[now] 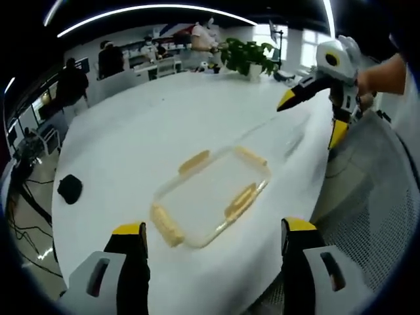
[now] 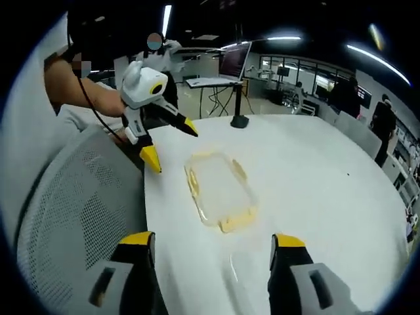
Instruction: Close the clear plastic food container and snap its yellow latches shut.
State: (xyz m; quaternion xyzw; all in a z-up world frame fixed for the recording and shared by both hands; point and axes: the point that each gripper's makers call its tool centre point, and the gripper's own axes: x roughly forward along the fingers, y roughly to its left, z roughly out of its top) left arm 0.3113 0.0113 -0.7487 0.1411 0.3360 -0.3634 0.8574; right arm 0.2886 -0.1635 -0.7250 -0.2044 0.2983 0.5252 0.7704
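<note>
**Both grippers open above the table, container lying between them**

My left gripper (image 1: 213,236) has its yellow-tipped jaws spread wide with nothing between them, hovering over the near edge of the white table (image 1: 131,144). My right gripper (image 2: 213,246) is spread just as wide and holds nothing either; in the left gripper view I see it (image 1: 314,108) hanging in the air near the table's right edge, gripped by a person's hand (image 1: 377,79).

In the right gripper view the left gripper (image 2: 167,141) shows at the table's left edge, jaws parted, held by a bare forearm (image 2: 85,95).

The clear plastic food container (image 1: 213,193) lies flat on the table, close to the edge nearest me, touched by neither gripper. Its yellow latches (image 1: 239,202) sit along its four sides; I cannot tell whether they are snapped down, nor whether the lid is fully seated.

Farther out, a small black object (image 1: 69,188) rests near the table's left edge, and a potted green plant (image 1: 249,56) stands at the far edge. A mesh-backed chair (image 2: 72,216) stands just beside the table. People (image 1: 110,59) stand in the background beyond the table.
</note>
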